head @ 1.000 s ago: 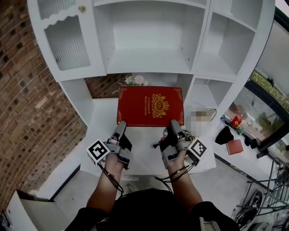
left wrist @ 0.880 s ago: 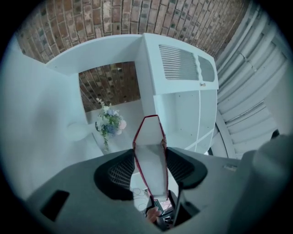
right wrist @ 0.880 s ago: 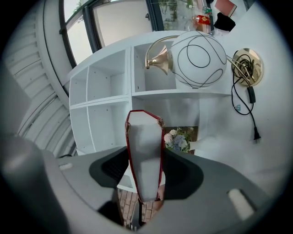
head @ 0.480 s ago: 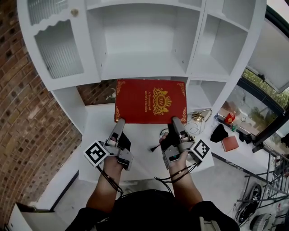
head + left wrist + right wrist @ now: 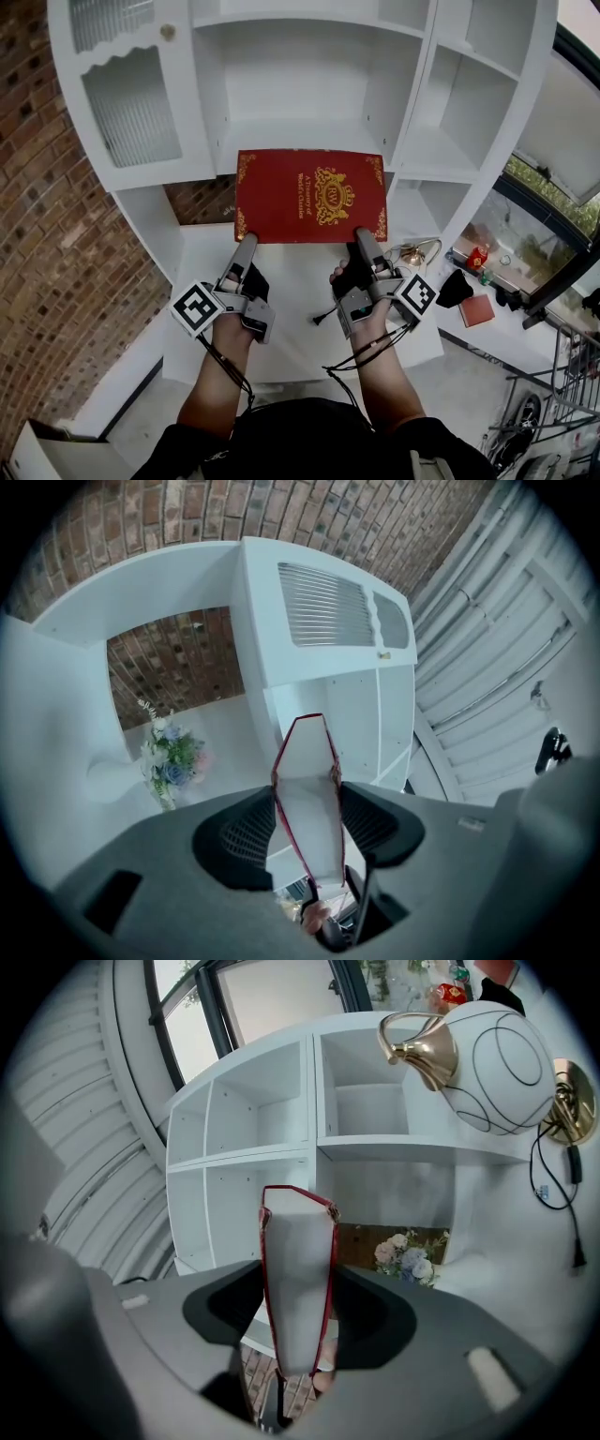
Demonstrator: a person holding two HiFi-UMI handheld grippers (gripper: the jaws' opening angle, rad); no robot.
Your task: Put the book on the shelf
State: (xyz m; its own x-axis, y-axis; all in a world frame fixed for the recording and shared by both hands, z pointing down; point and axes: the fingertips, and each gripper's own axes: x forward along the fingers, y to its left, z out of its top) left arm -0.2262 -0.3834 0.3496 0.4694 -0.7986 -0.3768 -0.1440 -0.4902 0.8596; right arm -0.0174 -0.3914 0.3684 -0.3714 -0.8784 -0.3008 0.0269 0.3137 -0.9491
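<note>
A red hardback book [image 5: 309,195] with gold ornament on its cover hangs flat in the air in front of the white shelf unit [image 5: 300,131], at the height of its wide middle shelf. My left gripper [image 5: 246,244] is shut on the book's near left corner. My right gripper [image 5: 364,240] is shut on the near right corner. In the left gripper view the book's page edge [image 5: 307,794] stands pressed between the left gripper's [image 5: 309,832] two dark pads. The right gripper view shows the book [image 5: 295,1279] likewise clamped in the right gripper [image 5: 298,1321].
A white and gold jug [image 5: 487,1063] and a cable lie on the counter [image 5: 291,309] below the book. A small bunch of flowers [image 5: 169,761] stands in the low brick-backed niche. A ribbed cabinet door [image 5: 131,103] is at upper left, a brick wall [image 5: 56,234] to the left.
Both grippers have raised the book off the counter and carried it up toward the middle shelf opening. The grip on both corners is unchanged.
</note>
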